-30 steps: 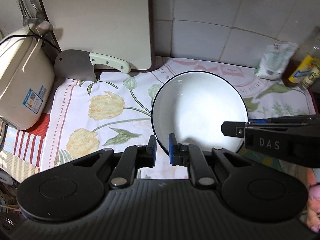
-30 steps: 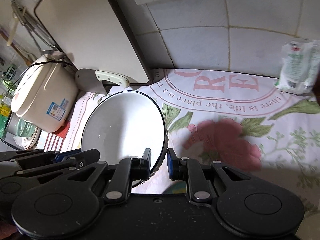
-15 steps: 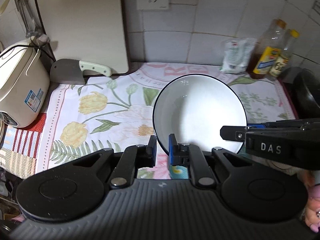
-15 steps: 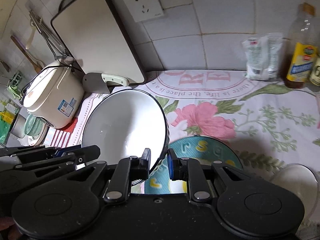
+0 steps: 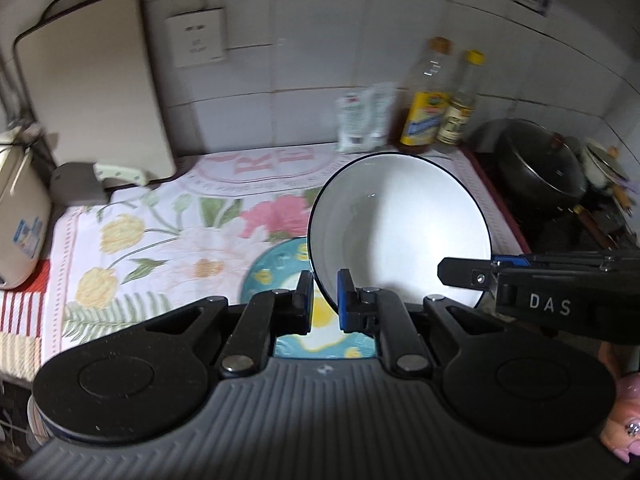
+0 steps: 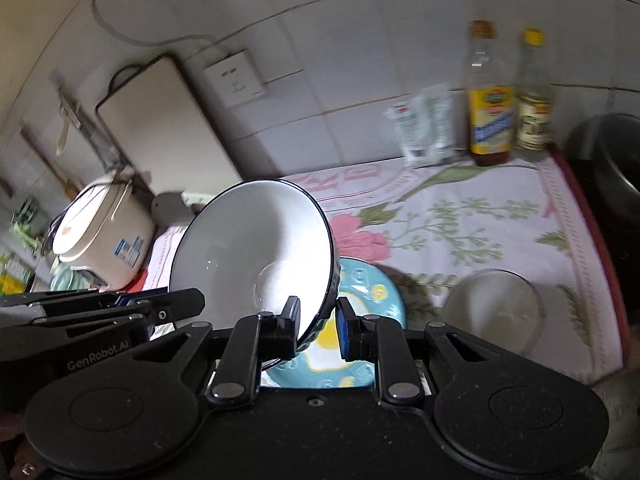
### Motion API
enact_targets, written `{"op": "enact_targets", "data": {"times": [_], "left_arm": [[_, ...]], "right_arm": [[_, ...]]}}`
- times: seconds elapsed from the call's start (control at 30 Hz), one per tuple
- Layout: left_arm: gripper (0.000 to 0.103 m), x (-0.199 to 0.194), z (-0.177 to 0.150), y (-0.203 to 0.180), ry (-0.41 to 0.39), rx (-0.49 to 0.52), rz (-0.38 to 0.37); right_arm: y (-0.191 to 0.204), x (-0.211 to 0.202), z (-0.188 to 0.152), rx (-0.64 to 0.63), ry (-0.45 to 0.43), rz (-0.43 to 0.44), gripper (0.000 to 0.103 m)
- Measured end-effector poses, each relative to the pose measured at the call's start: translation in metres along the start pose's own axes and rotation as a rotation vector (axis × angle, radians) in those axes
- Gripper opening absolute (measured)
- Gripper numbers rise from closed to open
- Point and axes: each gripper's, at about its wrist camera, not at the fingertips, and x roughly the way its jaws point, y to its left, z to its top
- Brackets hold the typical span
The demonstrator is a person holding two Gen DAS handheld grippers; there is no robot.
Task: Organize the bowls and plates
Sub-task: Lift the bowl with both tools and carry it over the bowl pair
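A white bowl with a dark rim (image 5: 400, 228) is held in the air above the counter, tilted. My left gripper (image 5: 323, 300) is shut on its left rim. My right gripper (image 6: 318, 330) is shut on its right rim; the bowl also shows in the right wrist view (image 6: 256, 252). Below the bowl lies a teal plate with a fried-egg pattern (image 5: 280, 264), also seen in the right wrist view (image 6: 368, 292). A clear glass bowl (image 6: 494, 308) stands on the cloth to the plate's right.
A floral cloth (image 5: 160, 220) covers the counter. A rice cooker (image 5: 20, 216), a cleaver (image 5: 96, 180) and a cutting board (image 5: 92, 80) stand at the left. A packet (image 5: 362, 118) and two bottles (image 5: 426, 96) line the wall. A black wok (image 5: 540, 164) sits at the right.
Both grippers have lifted the bowl up and back from the wall. The teal plate and the glass bowl have come into view below it.
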Motion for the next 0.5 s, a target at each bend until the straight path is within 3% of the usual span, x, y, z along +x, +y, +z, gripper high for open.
{"op": "enact_targets", "data": {"times": [0.23,0.5], "left_arm": [[0.01,0.012,0.004,-0.04,0.026,0.062,-0.059],[0.01,0.056,0.013,-0.075,0.096,0.086,-0.104]], "right_arm": [[-0.032,-0.025,-0.01,0.057,-0.03,-0.064,0.023],[-0.079,-0.018,-0.008,0.094,-0.003,-0.111,0.024]]}}
